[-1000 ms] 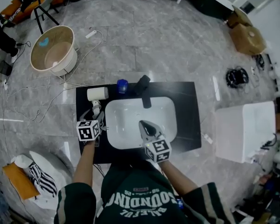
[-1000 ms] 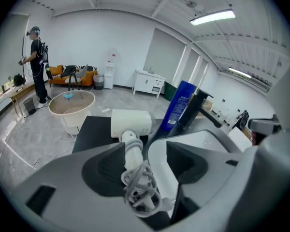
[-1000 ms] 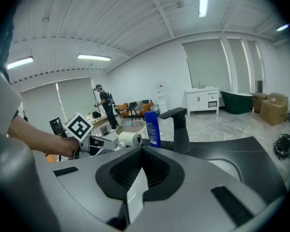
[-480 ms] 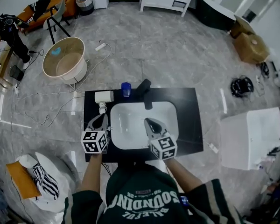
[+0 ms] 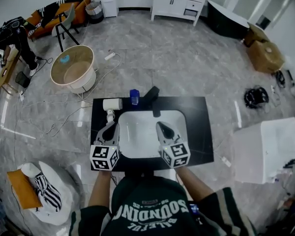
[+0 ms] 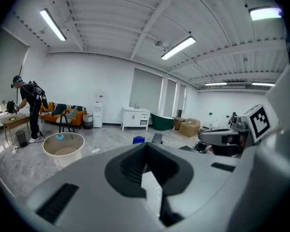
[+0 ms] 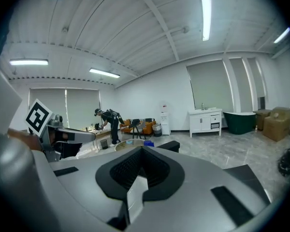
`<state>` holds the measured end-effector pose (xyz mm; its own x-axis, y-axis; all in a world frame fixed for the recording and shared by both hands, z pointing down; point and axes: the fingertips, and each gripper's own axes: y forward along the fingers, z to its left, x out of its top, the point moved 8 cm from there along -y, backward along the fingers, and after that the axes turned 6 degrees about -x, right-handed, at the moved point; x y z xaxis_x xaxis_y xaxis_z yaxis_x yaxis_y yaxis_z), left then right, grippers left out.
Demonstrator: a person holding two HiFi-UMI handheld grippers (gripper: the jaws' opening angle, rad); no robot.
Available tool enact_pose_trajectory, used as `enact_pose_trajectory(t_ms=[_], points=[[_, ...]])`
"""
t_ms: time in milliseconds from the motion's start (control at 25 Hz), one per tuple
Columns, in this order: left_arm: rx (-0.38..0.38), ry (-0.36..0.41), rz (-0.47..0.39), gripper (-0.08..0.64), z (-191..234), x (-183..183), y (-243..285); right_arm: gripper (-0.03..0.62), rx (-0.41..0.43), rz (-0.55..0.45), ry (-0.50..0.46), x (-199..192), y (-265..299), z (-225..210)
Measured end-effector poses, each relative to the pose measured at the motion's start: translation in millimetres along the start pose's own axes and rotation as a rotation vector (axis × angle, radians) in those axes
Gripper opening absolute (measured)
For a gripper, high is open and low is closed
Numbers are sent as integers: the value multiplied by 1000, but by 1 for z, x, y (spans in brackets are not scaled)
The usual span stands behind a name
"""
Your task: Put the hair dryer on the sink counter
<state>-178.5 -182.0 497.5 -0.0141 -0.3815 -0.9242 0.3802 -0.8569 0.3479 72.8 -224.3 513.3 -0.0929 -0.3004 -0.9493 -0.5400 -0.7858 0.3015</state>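
The white hair dryer (image 5: 111, 104) lies on the back left corner of the black sink counter (image 5: 199, 127), its handle pointing toward me. My left gripper (image 5: 111, 127) hangs above the counter's left side, just short of the handle and apart from it, jaws shut on nothing (image 6: 146, 146). Over the white basin (image 5: 142, 136) my right gripper (image 5: 164, 130) is held up, also shut and empty (image 7: 142, 151). Each gripper view looks out across the room, and the hair dryer is hidden in both.
A blue object (image 5: 134, 97) and the black faucet (image 5: 152, 94) stand at the counter's back edge. A round tub (image 5: 73, 68) and cables lie on the floor at back left, a white box (image 5: 265, 149) at right. A person (image 5: 17, 38) stands far left.
Both grippers have risen and drawn back toward me. The left gripper, open by the hair dryer's handle a second ago, has shut empty and come away from it.
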Motion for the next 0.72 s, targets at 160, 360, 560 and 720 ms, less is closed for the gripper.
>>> enact_pose_trajectory(t_ms=[160,360,560,720], points=[[0,-3,-10,0,0,-2,-8,-2,21,-30,-12,0,-5,0],[-1,-7,-2,0,0,-5,-9,-2,12,-52,-27,-3,-8,2],[-18,-9,12,0,0,-4,-6,-2,13,-42,-25,-2,-4,5],[-24,-19,5,0,2,-4,-5,-2,19,-48,-30,0,1,6]])
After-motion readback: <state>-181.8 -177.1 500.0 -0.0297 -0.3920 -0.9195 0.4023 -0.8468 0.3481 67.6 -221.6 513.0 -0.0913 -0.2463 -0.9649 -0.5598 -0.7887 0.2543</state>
